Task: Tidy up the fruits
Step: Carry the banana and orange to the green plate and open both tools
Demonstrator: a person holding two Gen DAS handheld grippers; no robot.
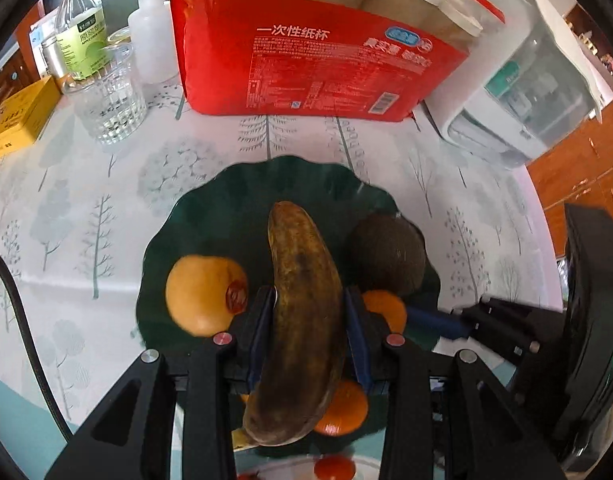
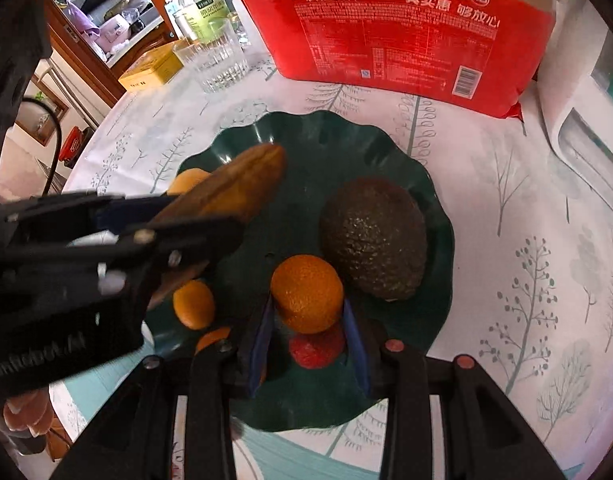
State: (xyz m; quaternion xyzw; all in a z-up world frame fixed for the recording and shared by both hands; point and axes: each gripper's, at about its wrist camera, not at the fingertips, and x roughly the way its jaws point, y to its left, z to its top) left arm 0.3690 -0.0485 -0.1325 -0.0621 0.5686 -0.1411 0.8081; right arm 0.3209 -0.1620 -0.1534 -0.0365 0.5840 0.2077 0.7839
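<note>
My left gripper [image 1: 310,300] is shut on a brown overripe banana [image 1: 302,312] and holds it above the dark green scalloped plate [image 1: 226,200]. On the plate lie a yellow-orange fruit with a red sticker [image 1: 202,292], a dark avocado [image 1: 386,256] and small oranges [image 1: 342,408]. My right gripper [image 2: 308,308] is shut on a small orange [image 2: 306,292] over the plate [image 2: 438,216], next to the avocado [image 2: 374,236]. A red fruit [image 2: 316,350] lies below it. The left gripper [image 2: 138,228] with the banana [image 2: 234,188] shows at the left of the right wrist view.
A red pack of paper cups [image 1: 318,56] stands behind the plate. A glass tumbler [image 1: 106,96], a bottle [image 1: 80,28], a squeeze bottle [image 1: 152,36] and a yellow box [image 1: 18,116] are at the back left. A white appliance [image 1: 518,84] is at the back right.
</note>
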